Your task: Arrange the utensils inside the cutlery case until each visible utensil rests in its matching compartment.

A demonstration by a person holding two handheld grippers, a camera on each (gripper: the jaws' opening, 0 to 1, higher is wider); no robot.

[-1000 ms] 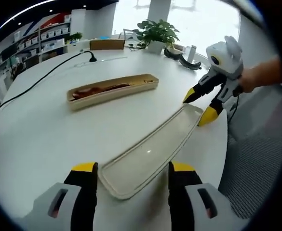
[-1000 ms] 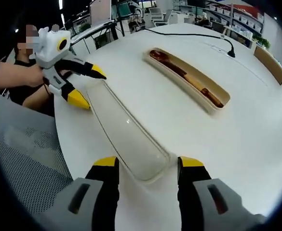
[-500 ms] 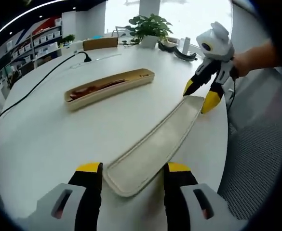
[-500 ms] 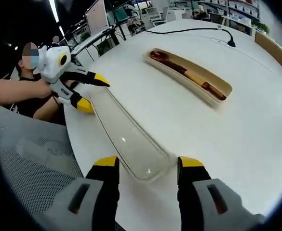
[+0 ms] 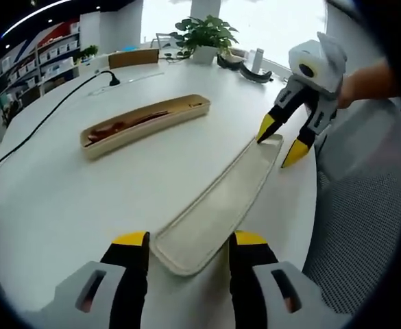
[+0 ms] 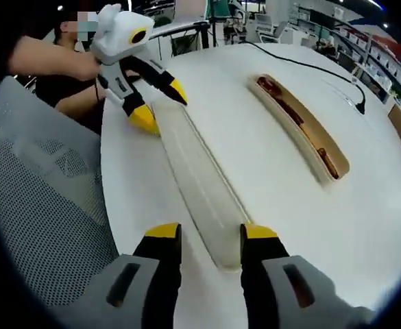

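A long beige lid [image 5: 221, 199] of the cutlery case stretches over the white table [image 5: 63, 199]. My left gripper [image 5: 190, 241] is shut on its near end, the jaws pressing both long edges. My right gripper [image 5: 279, 142] is shut on the far end. In the right gripper view the lid [image 6: 197, 171] runs from my right gripper [image 6: 210, 233] up to the left gripper [image 6: 160, 104]. The open beige case [image 5: 145, 122] lies apart on the table, with brown wooden utensils [image 5: 118, 127] inside. The case [image 6: 303, 127] and utensils [image 6: 282, 103] also appear in the right gripper view.
A black cable [image 5: 56, 116] crosses the far table to a plug. A potted plant [image 5: 203, 34] stands at the back. A grey mesh chair [image 5: 358, 226] sits past the table edge, and the chair [image 6: 42, 205] is close to the lid. A person's hand [image 5: 365, 82] holds the right gripper.
Both grippers have closed in on the lid's ends. The lid has turned over from hollow side up to a matte ridged side up. Both views shifted with the hands.
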